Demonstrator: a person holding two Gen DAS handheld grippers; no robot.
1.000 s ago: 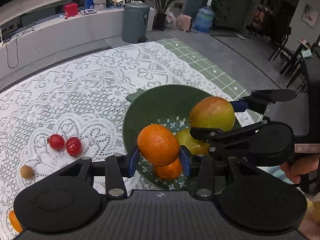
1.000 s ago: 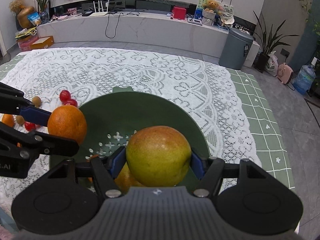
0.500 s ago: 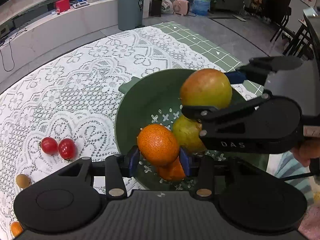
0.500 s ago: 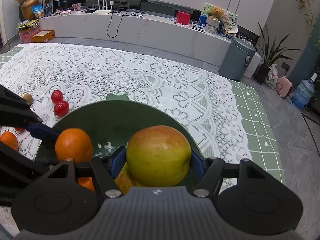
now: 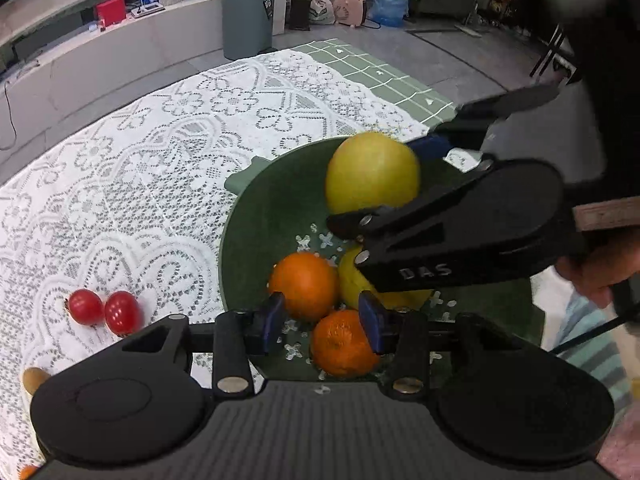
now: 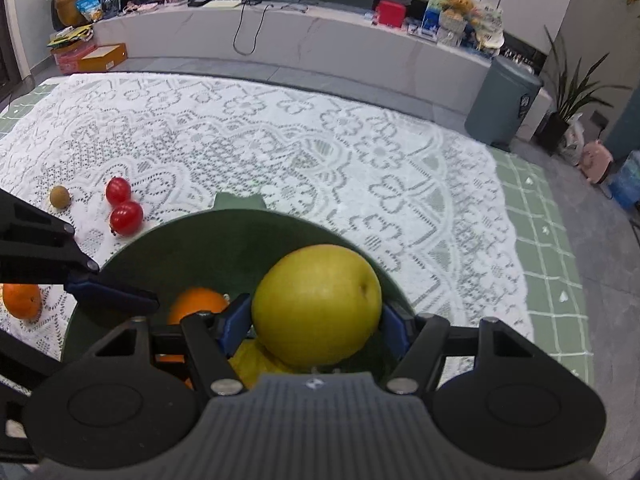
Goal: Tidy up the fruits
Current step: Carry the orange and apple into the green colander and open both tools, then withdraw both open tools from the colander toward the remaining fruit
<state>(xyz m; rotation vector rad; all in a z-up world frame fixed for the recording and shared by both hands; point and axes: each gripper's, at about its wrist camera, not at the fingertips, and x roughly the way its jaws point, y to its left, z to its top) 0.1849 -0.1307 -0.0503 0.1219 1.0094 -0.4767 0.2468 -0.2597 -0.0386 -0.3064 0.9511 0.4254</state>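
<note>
You are holding your left gripper [image 5: 322, 320] low over the green bowl [image 5: 276, 208], at the bottom centre of the left wrist view. Its jaws are opening. 1 orange [image 5: 303, 285] is sitting between the blue pads [image 5: 272, 318], and a gap is showing at the right pad, so nothing is pressing on it. That orange is resting inside the bowl, touching a second orange [image 5: 342, 342] below it and a yellow fruit [image 5: 354, 284] to its right.

Your right gripper [image 6: 316, 320] is clamping a large yellow-green apple [image 6: 318, 304] between both blue pads, at the lower centre of the right wrist view. The apple is hanging over the bowl's interior, above the yellow fruit. In the left wrist view the same apple [image 5: 372, 172] is showing at centre right, above the right gripper's black body.

Outside the bowl, on the white lace tablecloth [image 6: 280, 140], 2 red cherry tomatoes [image 6: 124, 206] are lying touching each other at left of frame. 1 small brown fruit [image 6: 60, 196] is lying just beyond them, and 1 further orange [image 6: 22, 300] is lying at the left edge.
</note>
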